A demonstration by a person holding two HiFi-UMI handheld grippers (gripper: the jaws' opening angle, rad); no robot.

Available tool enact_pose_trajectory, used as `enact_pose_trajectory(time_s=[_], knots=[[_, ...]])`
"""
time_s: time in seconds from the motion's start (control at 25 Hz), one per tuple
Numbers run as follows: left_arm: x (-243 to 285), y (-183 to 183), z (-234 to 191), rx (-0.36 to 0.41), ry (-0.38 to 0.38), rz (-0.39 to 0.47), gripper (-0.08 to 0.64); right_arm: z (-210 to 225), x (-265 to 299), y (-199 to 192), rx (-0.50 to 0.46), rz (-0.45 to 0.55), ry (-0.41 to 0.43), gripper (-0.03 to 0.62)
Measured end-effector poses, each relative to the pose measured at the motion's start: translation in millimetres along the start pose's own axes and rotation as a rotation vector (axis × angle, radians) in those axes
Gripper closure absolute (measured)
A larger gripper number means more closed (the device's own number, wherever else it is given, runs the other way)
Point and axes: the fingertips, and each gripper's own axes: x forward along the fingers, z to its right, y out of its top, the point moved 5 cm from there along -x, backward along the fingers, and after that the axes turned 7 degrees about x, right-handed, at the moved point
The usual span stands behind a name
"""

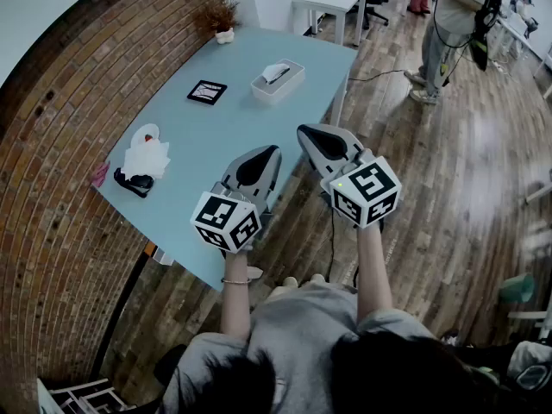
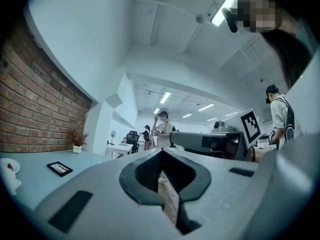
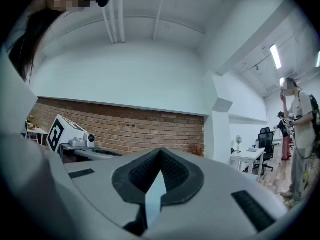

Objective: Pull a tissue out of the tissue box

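Observation:
The white tissue box [image 1: 277, 82] sits on the far part of the light blue table [image 1: 224, 136], with a tissue [image 1: 276, 72] poking out of its top slot. My left gripper [image 1: 268, 150] hovers level over the table's near edge, well short of the box, its jaws together and nothing between them. My right gripper [image 1: 304, 130] is held beside it, just off the table's right edge, shut and empty. In the left gripper view the jaw tips of my left gripper [image 2: 161, 153] meet; the box is hidden behind them. My right gripper [image 3: 160, 152] faces the brick wall.
A black-framed marker card [image 1: 207, 91] lies left of the box. Crumpled white tissue [image 1: 147, 155], a black object [image 1: 134, 182] and a pink item [image 1: 100, 175] sit by the brick wall. A dried plant [image 1: 223, 20] stands at the far corner. A person [image 1: 448, 24] stands on the wood floor.

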Motion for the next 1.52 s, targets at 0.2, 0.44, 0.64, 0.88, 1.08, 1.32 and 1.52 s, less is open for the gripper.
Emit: enact_pose_trajectory(time_s=[0.2,0.44,0.64,0.88,1.08,1.32,1.52], knots=[[2,2,5,0.002,0.008,0.006,0.557,4,-6,3,-0.005,0.001,0.004,0.594],[7,4,10,0.003,0.018,0.016,0.557,9,-10,4,-0.015,-0.007,0.015,0.594],[16,5,16,0.003,0.040,0.024,0.557,20,-18,7,-0.018,-0.004,0.034,0.594],[17,-7,21,-0.017,0.085,0.005,0.557,31,-23,-2,0.019,-0.017,0.062,0.594],[28,-15,14,-0.024,0.094,-0.014,0.557,44,-14,-13,0.019,-0.047,0.068,0.594],[53,-22,-13,-0.020,0.096,-0.021,0.557,76,15,-19,0.050,-0.041,0.057,0.594],[90,-31,-50,-0.025,0.094,-0.020,0.557,112,53,-23,0.042,-0.055,0.066,0.594]])
